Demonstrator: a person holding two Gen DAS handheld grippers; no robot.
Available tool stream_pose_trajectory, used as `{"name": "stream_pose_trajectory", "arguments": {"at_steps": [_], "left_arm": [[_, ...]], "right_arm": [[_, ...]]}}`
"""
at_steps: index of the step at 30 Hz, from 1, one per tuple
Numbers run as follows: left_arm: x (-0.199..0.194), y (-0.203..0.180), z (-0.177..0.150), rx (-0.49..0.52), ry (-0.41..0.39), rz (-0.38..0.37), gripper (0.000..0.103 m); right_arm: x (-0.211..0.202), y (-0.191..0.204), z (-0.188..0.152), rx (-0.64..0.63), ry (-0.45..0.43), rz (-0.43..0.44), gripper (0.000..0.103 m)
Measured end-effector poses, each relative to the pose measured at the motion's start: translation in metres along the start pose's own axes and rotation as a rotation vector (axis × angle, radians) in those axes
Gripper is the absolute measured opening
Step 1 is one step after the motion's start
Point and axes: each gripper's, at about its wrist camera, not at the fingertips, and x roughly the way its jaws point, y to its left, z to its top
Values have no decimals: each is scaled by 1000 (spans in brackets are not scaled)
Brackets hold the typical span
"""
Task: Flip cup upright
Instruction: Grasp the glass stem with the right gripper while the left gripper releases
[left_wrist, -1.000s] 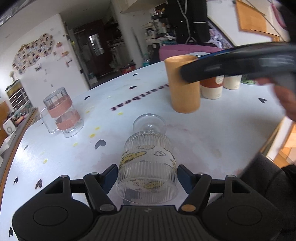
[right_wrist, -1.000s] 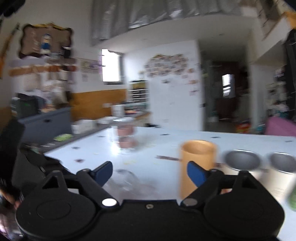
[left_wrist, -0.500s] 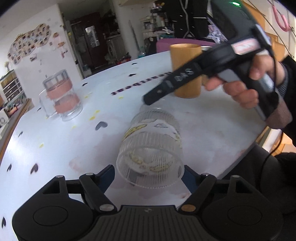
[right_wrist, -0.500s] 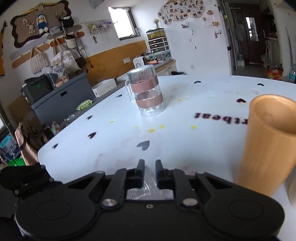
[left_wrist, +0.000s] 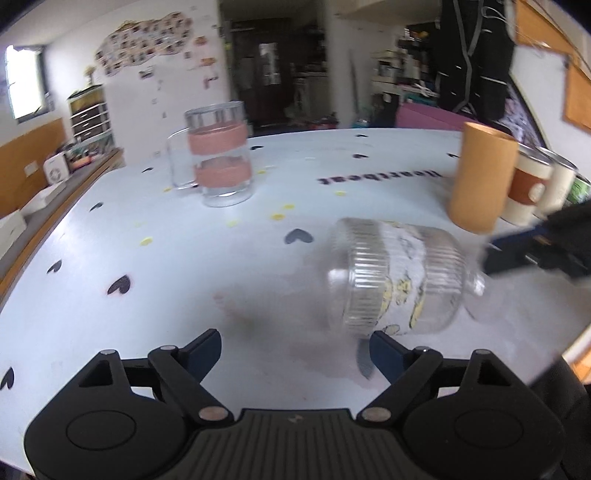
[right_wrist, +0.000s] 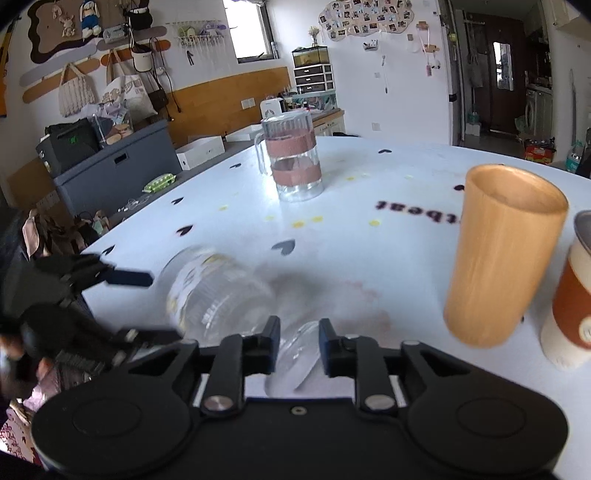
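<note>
A clear ribbed glass cup (left_wrist: 395, 280) with yellow prints lies on its side on the white table (left_wrist: 184, 266), its foot toward the right. It also shows in the right wrist view (right_wrist: 218, 295). My right gripper (right_wrist: 295, 343) is shut on the cup's round foot (right_wrist: 295, 356). The right gripper also shows at the right edge of the left wrist view (left_wrist: 517, 251). My left gripper (left_wrist: 295, 350) is open and empty, just short of the cup and left of it.
A glass mug with pink bands (left_wrist: 218, 162) stands at the far left. A tall orange tumbler (left_wrist: 480, 181) and two paper cups (left_wrist: 532, 192) stand at the right, close to the cup. The table's edge runs near the right gripper.
The left gripper let go of the cup and drew back to the left. The right gripper closed on the cup's foot. The cup now lies sideways.
</note>
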Motion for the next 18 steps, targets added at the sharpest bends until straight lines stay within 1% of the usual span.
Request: {"name": "stream_pose_trajectory", "arguments": {"at_steps": [2, 5, 10, 14, 18], "left_arm": [[4, 4, 1, -34, -5, 13, 87], [11, 10, 5, -88, -11, 22, 87], [21, 19, 17, -202, -28, 2, 87], [24, 21, 20, -237, -26, -6, 87], [10, 23, 23, -285, -24, -20, 87]], "right_arm": [[-7, 6, -5, 5, 6, 4, 30], [-16, 14, -10, 24, 17, 33, 34], [-25, 23, -15, 21, 13, 113, 32], [-19, 30, -17, 28, 35, 170, 30], [-16, 34, -19, 30, 39, 197, 30]]}}
